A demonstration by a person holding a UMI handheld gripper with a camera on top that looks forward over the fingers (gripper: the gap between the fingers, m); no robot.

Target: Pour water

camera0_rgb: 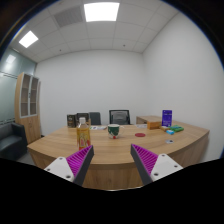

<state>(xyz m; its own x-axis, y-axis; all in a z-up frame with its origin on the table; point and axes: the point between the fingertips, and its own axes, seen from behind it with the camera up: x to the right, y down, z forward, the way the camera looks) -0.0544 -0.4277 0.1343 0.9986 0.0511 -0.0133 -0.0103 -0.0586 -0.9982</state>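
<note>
Your hand-held gripper (112,165) sits well back from the counter (110,143), fingers spread wide, nothing between them. Both purple pads (80,161) face inward, the gap showing only the counter's wooden front edge.

Counter: long, curved, light wood, running across the room beyond the fingertips.

On it, beyond the left finger: a clear bottle (84,132) with amber-coloured contents, upright, cap on. This is the nearest pouring item to you. Just to its right, a dark green cup (114,130), also upright, apart from the bottle.

Further right on the counter: a small red object (140,134), too small to identify. Then a purple box (167,118) standing upright, with a teal item (176,130) just beside its base.

Behind the counter: dark office chairs (120,116) against a white wall. To the left, a wooden cabinet (29,108) with glass doors. Ceiling light panels (101,11) are lit overhead.
</note>
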